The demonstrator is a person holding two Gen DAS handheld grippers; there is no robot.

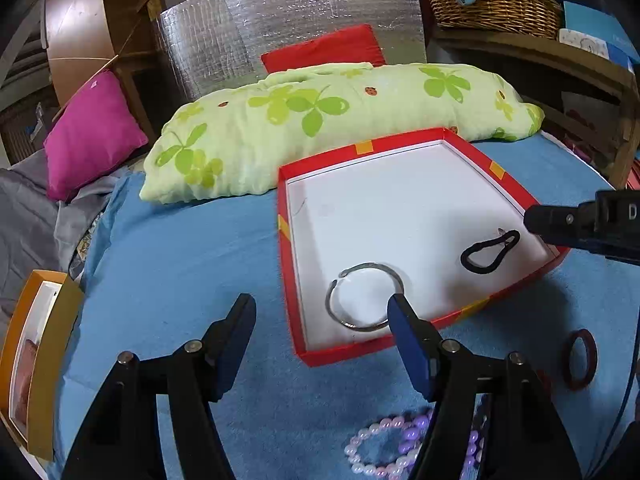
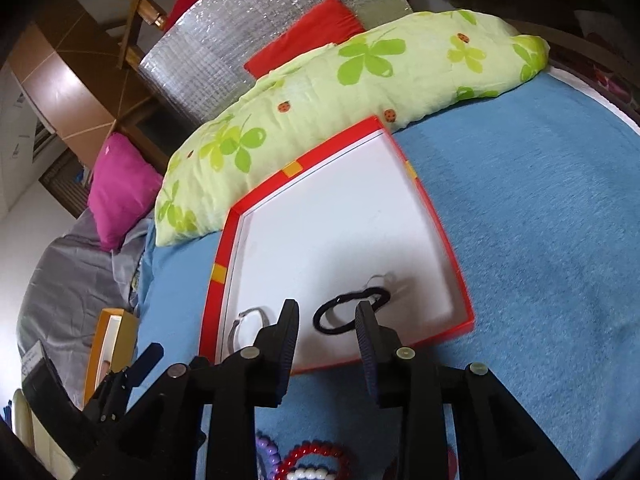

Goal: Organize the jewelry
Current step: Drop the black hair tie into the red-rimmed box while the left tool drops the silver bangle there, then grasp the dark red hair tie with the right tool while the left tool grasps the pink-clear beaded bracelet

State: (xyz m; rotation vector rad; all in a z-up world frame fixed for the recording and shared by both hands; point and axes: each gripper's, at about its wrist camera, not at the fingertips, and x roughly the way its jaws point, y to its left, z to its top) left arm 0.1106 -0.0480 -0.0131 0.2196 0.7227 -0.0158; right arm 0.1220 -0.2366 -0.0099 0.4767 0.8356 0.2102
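A shallow red box (image 1: 285,264) (image 2: 216,292) with a white floor lies on the blue bedsheet. In it rest a silver open bangle (image 1: 340,318) (image 2: 246,316) and a black hair tie (image 1: 488,252) (image 2: 340,312). My left gripper (image 1: 320,312) is open at the box's near left corner, its right finger beside the bangle, with nothing gripped. My right gripper (image 2: 327,316) (image 1: 536,222) stands open over the box's near edge; the hair tie lies flat just beyond its fingertips, untouched. Pale pink and purple bead bracelets (image 1: 384,448) and a dark red ring (image 1: 580,360) lie on the sheet.
A green clover-print pillow (image 1: 320,120) (image 2: 360,92) lies behind the box. A magenta cushion (image 1: 88,136) and grey fabric sit at the left. An orange box (image 1: 36,360) (image 2: 108,352) stands at the bed's left edge. Red and purple bead bracelets (image 2: 316,456) lie under my right gripper.
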